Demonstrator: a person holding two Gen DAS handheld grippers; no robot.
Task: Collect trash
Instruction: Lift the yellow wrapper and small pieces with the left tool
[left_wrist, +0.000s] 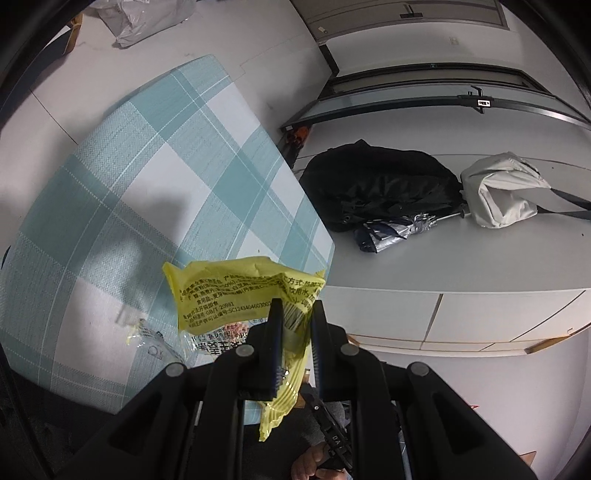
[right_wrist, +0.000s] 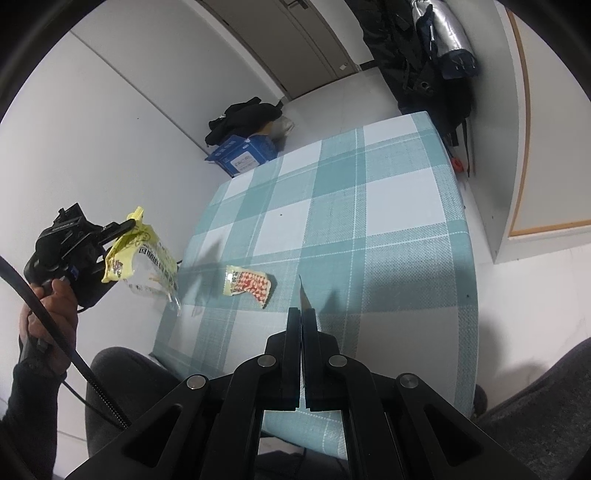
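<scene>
- Crumpled yellow plastic snack wrapper with black print (left_wrist: 236, 291): clamped between the two black fingers of the left gripper (left_wrist: 295, 310), in the air off the near left edge of the table; its upper part fans out beyond the fingertips, its tail hangs down behind them between the finger bases.
- Right wrist view shows the same wrapper (right_wrist: 138, 258) with a clear section dangling below the left gripper (right_wrist: 122, 230); the person's hand (right_wrist: 50, 314) grips the handle under it.
- Right gripper (right_wrist: 302, 314): fingers (right_wrist: 293, 332) pressed together, a thin dark sliver of film (right_wrist: 303, 295) sticks out from between the tips. Cannot tell what that sliver belongs to.
- Second piece, a small yellow packet with red-and-white checker pattern (right_wrist: 248, 285): flat on the teal-and-white plaid tablecloth (right_wrist: 369, 221), just left of and ahead of the right fingertips, not touching them.
- Beyond the left fingertips, off to the right: black bag (left_wrist: 380, 184), folded silver umbrella (left_wrist: 399, 229), grey pouch (left_wrist: 502, 192), all on a white counter (left_wrist: 443, 258).
- Far past the table's left corner: blue box (right_wrist: 243, 153) on the floor with dark clothing on top.
</scene>
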